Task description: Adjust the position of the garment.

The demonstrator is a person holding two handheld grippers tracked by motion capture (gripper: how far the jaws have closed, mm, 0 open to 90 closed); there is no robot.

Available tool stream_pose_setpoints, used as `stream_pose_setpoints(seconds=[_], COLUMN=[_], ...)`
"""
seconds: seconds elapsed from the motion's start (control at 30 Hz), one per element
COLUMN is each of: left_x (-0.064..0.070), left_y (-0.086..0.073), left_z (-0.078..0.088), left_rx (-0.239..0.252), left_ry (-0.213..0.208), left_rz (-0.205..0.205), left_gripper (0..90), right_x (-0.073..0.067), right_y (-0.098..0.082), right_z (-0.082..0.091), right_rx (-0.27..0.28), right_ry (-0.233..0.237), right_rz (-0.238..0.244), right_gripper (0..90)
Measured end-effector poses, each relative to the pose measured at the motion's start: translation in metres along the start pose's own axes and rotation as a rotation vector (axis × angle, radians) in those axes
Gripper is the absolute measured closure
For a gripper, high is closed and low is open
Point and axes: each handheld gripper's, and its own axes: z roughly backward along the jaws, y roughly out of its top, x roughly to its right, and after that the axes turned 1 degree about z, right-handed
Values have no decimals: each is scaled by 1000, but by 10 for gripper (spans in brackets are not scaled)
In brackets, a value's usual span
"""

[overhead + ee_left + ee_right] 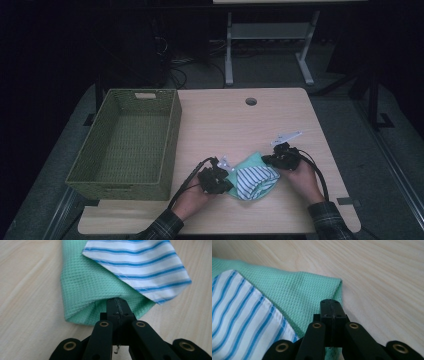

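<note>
Left hand-held gripper [117, 305] clamps green cloth [85, 285] edge; right hand-held gripper [331, 307] clamps opposite corner; cloth between.

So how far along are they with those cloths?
Done: the striped cloth lies on the green cloth. In hand: the left gripper and right gripper are each shut on the green cloth's edge. Left, probably: moving them into the wicker basket.

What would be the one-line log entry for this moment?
left hand-held gripper: shut on green cloth | right hand-held gripper: shut on green cloth | striped cloth: on top
</note>
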Motion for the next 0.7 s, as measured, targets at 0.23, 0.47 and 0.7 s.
stream_pose_setpoints(seconds=[0.23, 0.47, 0.7], left_x=[-18, -36, -54], left_y=[9, 20, 31], left_z=[-1, -6, -13], left_rx=[-5, 7, 33], left_ry=[67, 124, 157], left_rz=[30, 61, 86], left_gripper=[896, 896, 896], right_x=[0, -3, -10], right_y=[-7, -17, -24], right_z=[7, 15, 21], right_rx=[-6, -12, -9], right_ry=[-7, -12, -1], right_rz=[-8, -8, 2], right_gripper=[898, 898, 898])
